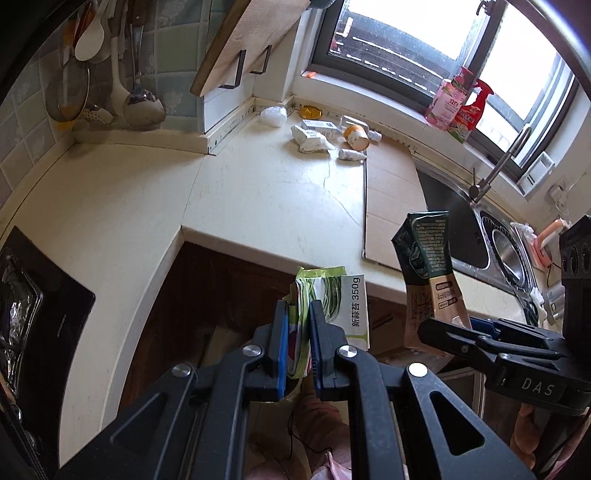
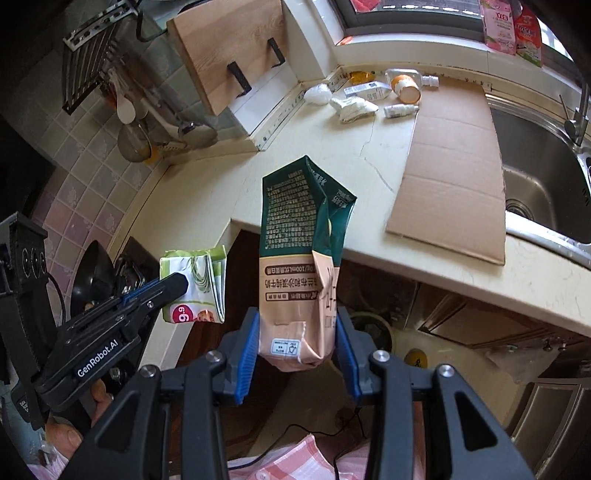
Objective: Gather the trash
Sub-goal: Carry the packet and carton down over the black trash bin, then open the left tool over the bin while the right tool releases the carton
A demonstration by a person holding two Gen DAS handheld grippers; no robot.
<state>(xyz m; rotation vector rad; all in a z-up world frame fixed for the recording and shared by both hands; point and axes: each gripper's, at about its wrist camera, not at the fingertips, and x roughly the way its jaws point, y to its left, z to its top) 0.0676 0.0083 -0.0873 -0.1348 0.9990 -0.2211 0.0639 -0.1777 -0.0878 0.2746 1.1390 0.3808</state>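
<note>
Kitchen counter (image 1: 258,192), far litter (image 1: 314,138) indistinct

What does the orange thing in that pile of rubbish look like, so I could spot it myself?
Start at the window and drop to the far corner of the cream stone counter below its sill, where a small heap of litter lies. Among the white wrappers and small white bottles there, look for the round orange-and-white paper cup tipped on its side. It is the only orange cup-shaped piece there.

A flattened cardboard sheet (image 2: 454,173) lies beside the steel sink (image 2: 543,177).
</note>
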